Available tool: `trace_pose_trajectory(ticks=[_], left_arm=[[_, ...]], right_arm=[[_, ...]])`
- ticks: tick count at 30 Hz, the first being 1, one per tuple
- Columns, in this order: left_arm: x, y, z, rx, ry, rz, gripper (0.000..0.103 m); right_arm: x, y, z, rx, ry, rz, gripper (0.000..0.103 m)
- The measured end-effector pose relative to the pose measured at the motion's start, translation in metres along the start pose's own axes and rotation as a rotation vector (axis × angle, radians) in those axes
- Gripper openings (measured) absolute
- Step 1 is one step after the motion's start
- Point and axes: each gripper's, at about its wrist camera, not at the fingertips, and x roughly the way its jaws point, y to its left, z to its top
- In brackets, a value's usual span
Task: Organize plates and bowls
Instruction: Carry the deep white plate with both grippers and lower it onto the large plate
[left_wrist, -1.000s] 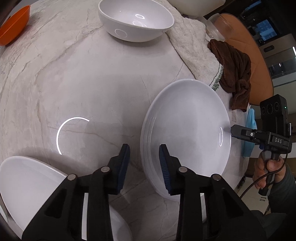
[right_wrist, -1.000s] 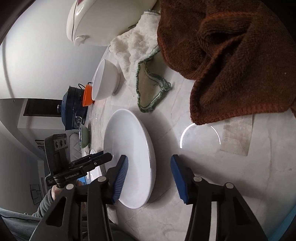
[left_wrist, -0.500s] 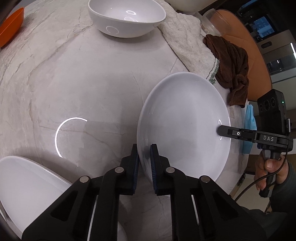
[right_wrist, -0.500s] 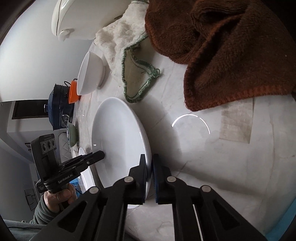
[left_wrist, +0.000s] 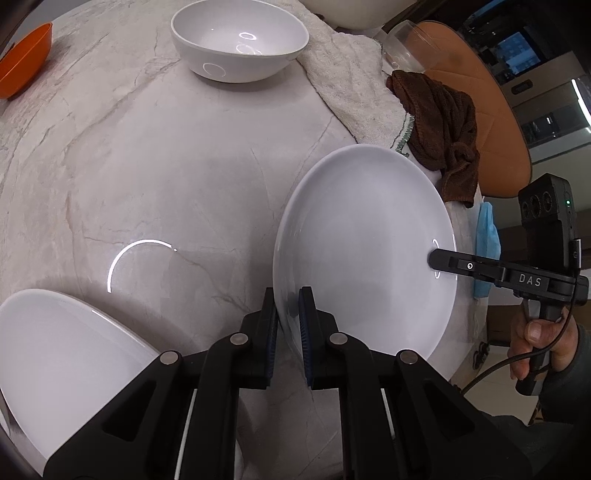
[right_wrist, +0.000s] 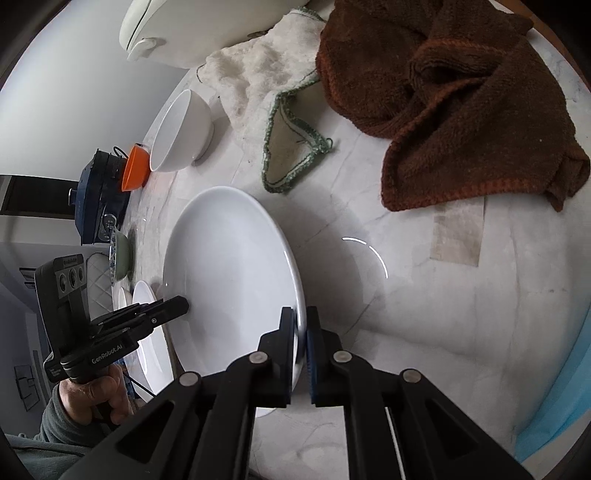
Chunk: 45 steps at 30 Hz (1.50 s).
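Observation:
A large white plate is held from two sides over the marble counter. My left gripper is shut on its near rim. My right gripper, held by a hand, pinches the opposite rim. In the right wrist view the same plate has my right gripper shut on its edge, with my left gripper across from it. A second white plate lies at lower left. At the back stand a white bowl and an orange bowl.
A brown cloth and a white towel lie beside the plate, with a white cooker behind. A green bowl, more white plates and a dark blue appliance line the far end. A blue mask lies at the edge.
Both grippers stood open astride the plate's rim and have closed on it. The plate now tilts and sits slightly higher above the counter, with a wider shadow beneath.

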Motion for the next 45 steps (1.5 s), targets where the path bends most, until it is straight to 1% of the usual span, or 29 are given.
trace_pose_trajectory(ticks=[3,6,10,17,24,29,33,36,40,43,45], left_arm=[[-0.004,0.002,-0.005,-0.012,0.002,-0.02,0.009],[-0.011,0.002,-0.013,-0.007,-0.001,-0.023,0.009],[-0.026,0.003,-0.022,0.005,-0.023,-0.028,0.009],[-0.07,0.019,-0.046,-0.004,-0.076,-0.028,0.009],[-0.126,0.064,-0.086,-0.089,-0.129,-0.014,0.009],[-0.168,0.104,-0.122,-0.165,-0.174,0.004,0.009],[-0.193,0.134,-0.149,-0.216,-0.194,0.026,0.009],[-0.2,0.155,-0.169,-0.256,-0.197,0.038,0.009],[-0.188,0.188,-0.187,-0.318,-0.181,0.044,0.009],[-0.172,0.203,-0.191,-0.327,-0.158,0.068,0.01],[-0.163,0.207,-0.191,-0.314,-0.15,0.079,0.01]], right_arm=[[-0.003,0.005,-0.004,-0.001,-0.008,-0.008,0.008],[-0.005,0.007,-0.011,-0.001,-0.012,-0.016,0.008],[-0.008,0.019,-0.018,-0.008,-0.013,-0.024,0.008],[-0.01,0.052,-0.029,-0.046,-0.012,-0.029,0.009],[0.003,0.108,-0.043,-0.127,0.013,0.002,0.009],[0.021,0.155,-0.051,-0.2,0.05,0.034,0.009],[0.037,0.189,-0.06,-0.258,0.086,0.057,0.009],[0.05,0.207,-0.065,-0.286,0.113,0.065,0.009],[0.074,0.225,-0.069,-0.331,0.146,0.053,0.009],[0.098,0.23,-0.074,-0.364,0.168,0.001,0.009],[0.111,0.228,-0.075,-0.359,0.178,-0.02,0.01]])
